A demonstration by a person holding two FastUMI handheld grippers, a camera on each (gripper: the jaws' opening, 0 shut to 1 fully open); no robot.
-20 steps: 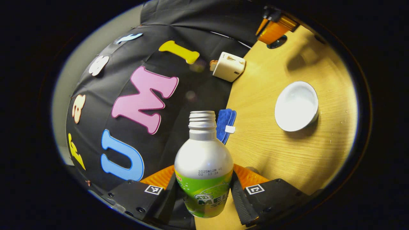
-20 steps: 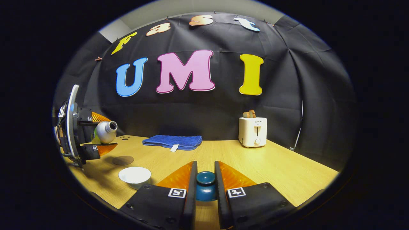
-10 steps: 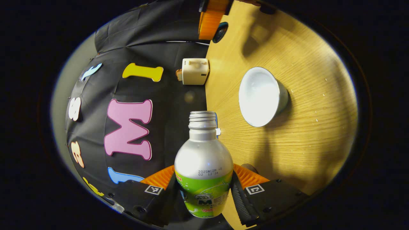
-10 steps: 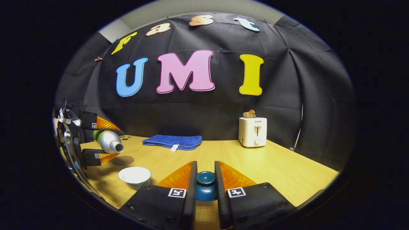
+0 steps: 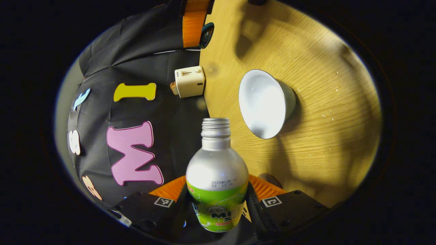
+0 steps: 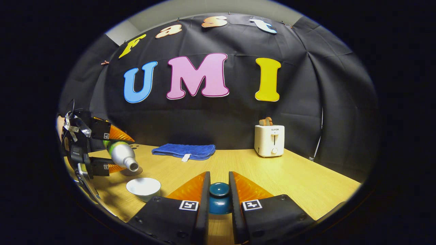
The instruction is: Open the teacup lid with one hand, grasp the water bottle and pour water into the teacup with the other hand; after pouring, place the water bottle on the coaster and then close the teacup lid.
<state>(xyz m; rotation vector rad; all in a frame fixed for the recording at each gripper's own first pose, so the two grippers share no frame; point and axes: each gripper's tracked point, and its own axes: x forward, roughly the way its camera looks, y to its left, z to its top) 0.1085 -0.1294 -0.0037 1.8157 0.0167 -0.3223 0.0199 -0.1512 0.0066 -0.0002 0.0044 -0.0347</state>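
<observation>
In the left gripper view, the left gripper [image 5: 218, 200] at bottom centre clenched both fingers on the silver metal bottle with a green label [image 5: 217, 177], its open threaded neck pointing up-frame. The white ceramic teacup [image 5: 265, 102] stood uncovered on the pale wooden table [image 5: 323, 136], right of centre. A cream toaster [image 5: 189, 81] sat upper left of the cup.

In the right gripper view, the right gripper [image 6: 219, 195] at bottom centre grasped the dark blue lid [image 6: 219, 197] by its knob. At left, the bottle tilted mouth-down above the teacup. A folded blue cloth [image 6: 184, 150] lay mid-frame.
</observation>
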